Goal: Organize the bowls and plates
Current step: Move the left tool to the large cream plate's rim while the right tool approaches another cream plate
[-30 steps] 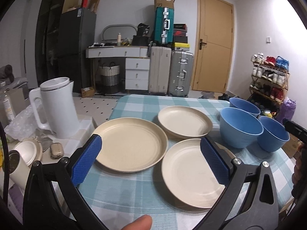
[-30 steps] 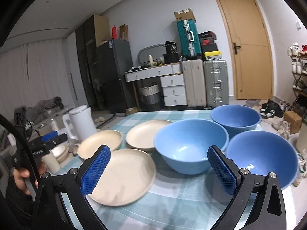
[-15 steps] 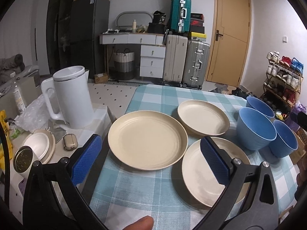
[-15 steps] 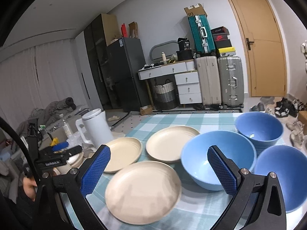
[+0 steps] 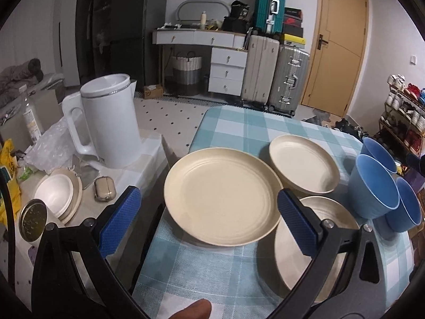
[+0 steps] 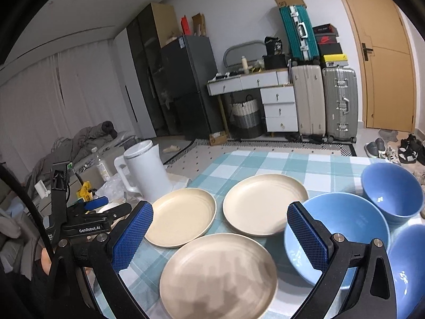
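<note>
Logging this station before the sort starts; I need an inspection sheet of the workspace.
Surface: checked tablecloth, flat.
Job's things: three cream plates and three blue bowls, all unstacked.
Clutter: white kettle, small case on the side stand.
Grippers: left claw and right claw open, empty.
Cables: nothing seen on the table.
Surroundings: suitcases, door.

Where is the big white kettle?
In the left wrist view the white kettle stands at the left on a low side surface beside the checked table, just left of the nearest cream plate.
</note>
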### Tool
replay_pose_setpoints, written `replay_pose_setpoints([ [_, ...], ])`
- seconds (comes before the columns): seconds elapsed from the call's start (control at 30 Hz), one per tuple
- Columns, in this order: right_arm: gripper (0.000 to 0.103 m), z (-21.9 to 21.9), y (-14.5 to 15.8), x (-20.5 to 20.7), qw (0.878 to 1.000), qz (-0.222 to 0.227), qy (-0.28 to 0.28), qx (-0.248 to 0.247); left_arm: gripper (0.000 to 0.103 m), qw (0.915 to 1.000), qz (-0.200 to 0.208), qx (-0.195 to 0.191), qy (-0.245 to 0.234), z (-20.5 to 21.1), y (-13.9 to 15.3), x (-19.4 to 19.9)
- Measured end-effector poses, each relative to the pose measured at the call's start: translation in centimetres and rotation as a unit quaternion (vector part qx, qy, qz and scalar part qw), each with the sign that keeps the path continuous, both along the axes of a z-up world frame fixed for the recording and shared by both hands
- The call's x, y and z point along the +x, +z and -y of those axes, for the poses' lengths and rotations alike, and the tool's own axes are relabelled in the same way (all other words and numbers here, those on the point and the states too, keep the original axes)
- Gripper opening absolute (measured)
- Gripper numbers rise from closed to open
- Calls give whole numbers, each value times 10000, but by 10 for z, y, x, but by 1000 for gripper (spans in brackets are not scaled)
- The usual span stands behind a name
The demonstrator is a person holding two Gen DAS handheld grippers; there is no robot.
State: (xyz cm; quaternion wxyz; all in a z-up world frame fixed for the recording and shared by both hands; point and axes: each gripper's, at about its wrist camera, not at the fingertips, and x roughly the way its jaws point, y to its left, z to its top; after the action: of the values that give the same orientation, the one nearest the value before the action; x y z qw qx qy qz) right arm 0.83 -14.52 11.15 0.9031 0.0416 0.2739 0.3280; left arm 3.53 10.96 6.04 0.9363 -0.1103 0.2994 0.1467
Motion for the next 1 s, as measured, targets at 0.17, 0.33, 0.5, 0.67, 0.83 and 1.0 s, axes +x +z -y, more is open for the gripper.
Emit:
replay_pose_setpoints([
  [0.17,103,-21,-7,19,9996,-193,201,-98,102,9998,-176,-102,75,-13,-15,11],
  [0.33,103,-42,-18,34,9988,-289,230,-321,102,9991,-308,-195,195,-26,-28,20],
  [0.5,103,-61,-31,47,9976,-433,312,-451,102,9984,-434,-273,239,-34,-40,26],
  [0.67,103,-73,-42,58,9970,-499,372,-464,102,9972,-541,-400,321,-47,-49,30],
  [0.83,103,-87,-55,71,9959,-631,310,-565,98,9958,-623,-544,402,-64,-62,34],
  [1.0,103,-103,-71,80,9945,-807,307,-600,89,9926,-767,-805,483,-80,-80,38],
])
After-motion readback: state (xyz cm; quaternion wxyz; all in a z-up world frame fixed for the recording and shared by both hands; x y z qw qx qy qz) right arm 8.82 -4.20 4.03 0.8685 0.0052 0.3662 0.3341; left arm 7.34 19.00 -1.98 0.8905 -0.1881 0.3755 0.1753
